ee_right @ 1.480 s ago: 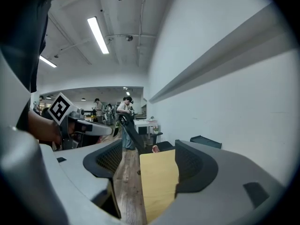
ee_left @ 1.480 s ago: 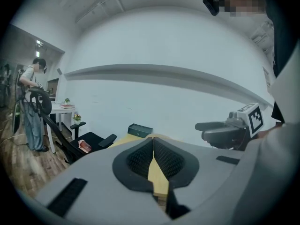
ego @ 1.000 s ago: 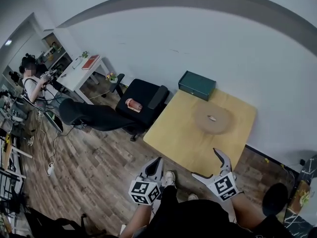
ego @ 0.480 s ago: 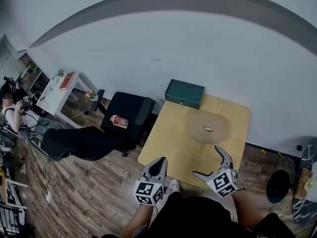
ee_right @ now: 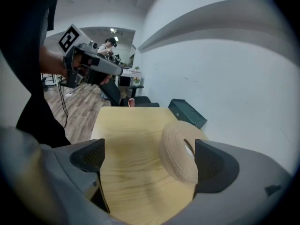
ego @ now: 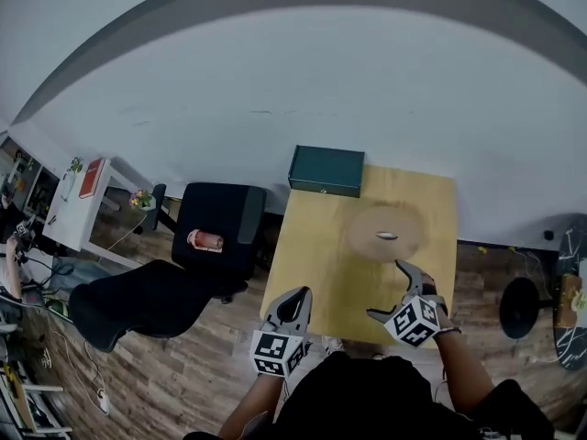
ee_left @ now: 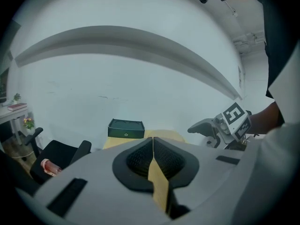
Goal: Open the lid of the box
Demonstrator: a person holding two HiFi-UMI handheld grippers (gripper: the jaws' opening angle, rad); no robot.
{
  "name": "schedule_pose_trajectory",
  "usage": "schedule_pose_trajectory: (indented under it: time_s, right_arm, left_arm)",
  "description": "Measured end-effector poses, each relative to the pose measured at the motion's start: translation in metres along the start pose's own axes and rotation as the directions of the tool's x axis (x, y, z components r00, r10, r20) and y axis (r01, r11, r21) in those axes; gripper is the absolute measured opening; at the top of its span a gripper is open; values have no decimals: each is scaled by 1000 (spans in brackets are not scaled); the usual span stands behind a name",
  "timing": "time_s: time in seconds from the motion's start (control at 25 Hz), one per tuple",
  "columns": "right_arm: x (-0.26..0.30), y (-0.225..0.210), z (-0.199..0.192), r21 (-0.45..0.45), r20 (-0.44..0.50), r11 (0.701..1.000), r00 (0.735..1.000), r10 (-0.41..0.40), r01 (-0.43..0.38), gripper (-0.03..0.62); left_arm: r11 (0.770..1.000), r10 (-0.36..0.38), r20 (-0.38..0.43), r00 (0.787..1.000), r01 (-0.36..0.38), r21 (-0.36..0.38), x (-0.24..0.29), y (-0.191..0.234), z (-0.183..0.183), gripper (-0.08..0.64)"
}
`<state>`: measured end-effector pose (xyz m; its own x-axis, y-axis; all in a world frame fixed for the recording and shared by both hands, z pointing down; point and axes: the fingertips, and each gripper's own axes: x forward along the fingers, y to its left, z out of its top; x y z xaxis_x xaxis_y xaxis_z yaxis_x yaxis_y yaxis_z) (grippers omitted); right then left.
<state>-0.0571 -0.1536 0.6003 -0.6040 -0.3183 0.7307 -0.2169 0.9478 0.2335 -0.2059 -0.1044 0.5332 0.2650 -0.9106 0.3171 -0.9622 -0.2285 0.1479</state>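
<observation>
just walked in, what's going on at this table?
A person at the near edge of a wooden table holds a gripper in each hand. The left gripper is shut and empty. The right gripper is wide open and empty, over the table's near edge. The green box sits closed at the far left corner by the wall, and neither gripper touches it. A round tan disc lies mid-table.

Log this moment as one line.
box closed, untouched | left claw shut, empty | right claw open, empty
</observation>
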Motion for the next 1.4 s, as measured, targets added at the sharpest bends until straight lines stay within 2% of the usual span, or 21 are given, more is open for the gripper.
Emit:
schedule_pose_trajectory:
  time_s: [0.2, 0.4, 0.6, 0.8, 1.0, 1.24, 1.4]
  right_arm:
    - [18, -12, -19, -98, -130, 995, 991, -5, -8, 596]
    - [34, -28, -32, -129, -191, 990, 981, 22, -47, 588]
    - [58, -44, -44, -167, -235, 978, 968, 86, -127, 558]
    - [75, -57, -53, -150, -280, 968, 948, 153, -201, 539]
    - [90, -62, -58, -164, -326, 954, 926, 189, -252, 515]
    - [103, -70, -55, -147, -340, 957, 921, 190, -252, 491]
    - [108, -73, -58, -125, -370, 956, 906, 204, -266, 442]
  left_arm:
    - [996, -71, -34, 997, 73, 42, 16, 9, -6, 21]
    - [998, -63, -15, 998, 63, 29, 33, 16, 1, 21]
    - [998, -62, -15, 998, 62, -4, 51, 9, 2, 21]
    - [996, -58, -45, 997, 55, -68, 60, 13, -13, 21]
    - [998, -37, -66, 997, 33, -55, 62, 20, -19, 21]
    - [998, -40, -73, 997, 36, -54, 67, 22, -21, 21]
    - [994, -58, -65, 996, 51, -100, 72, 22, -20, 21]
